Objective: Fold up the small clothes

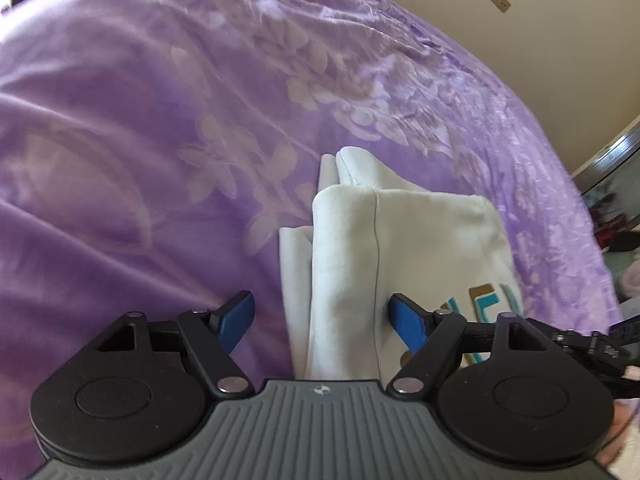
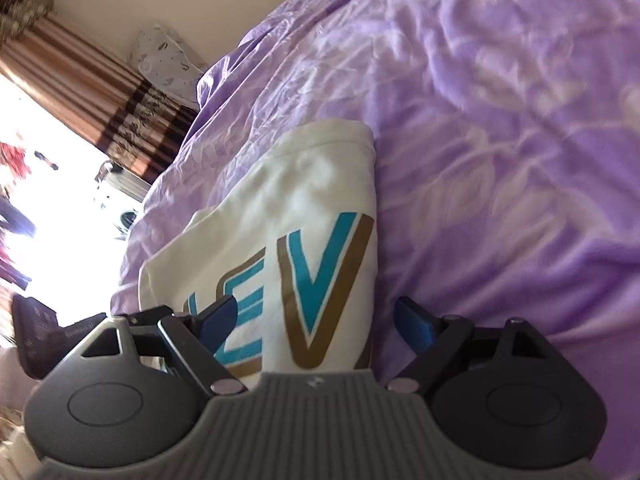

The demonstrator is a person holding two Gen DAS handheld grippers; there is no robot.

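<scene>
1. Both claws were spread wide, gripping nothing: left claw (image 1: pixel 322 320) straddled the folded edge low in the frame, right claw (image 2: pixel 314 326) sat over the printed end.
2. The white garment (image 2: pixel 304 200) lay mid-frame on the purple bedspread (image 1: pixel 160 120), looking already folded, probably just let go.
3. No containers anywhere.

folded garment (image 1: pixel 404 248) on bedspread (image 1: pixel 140 140) | left tongs (image 1: pixel 322 320) over its left edge | right tongs (image 2: pixel 316 320) over its right edge
</scene>
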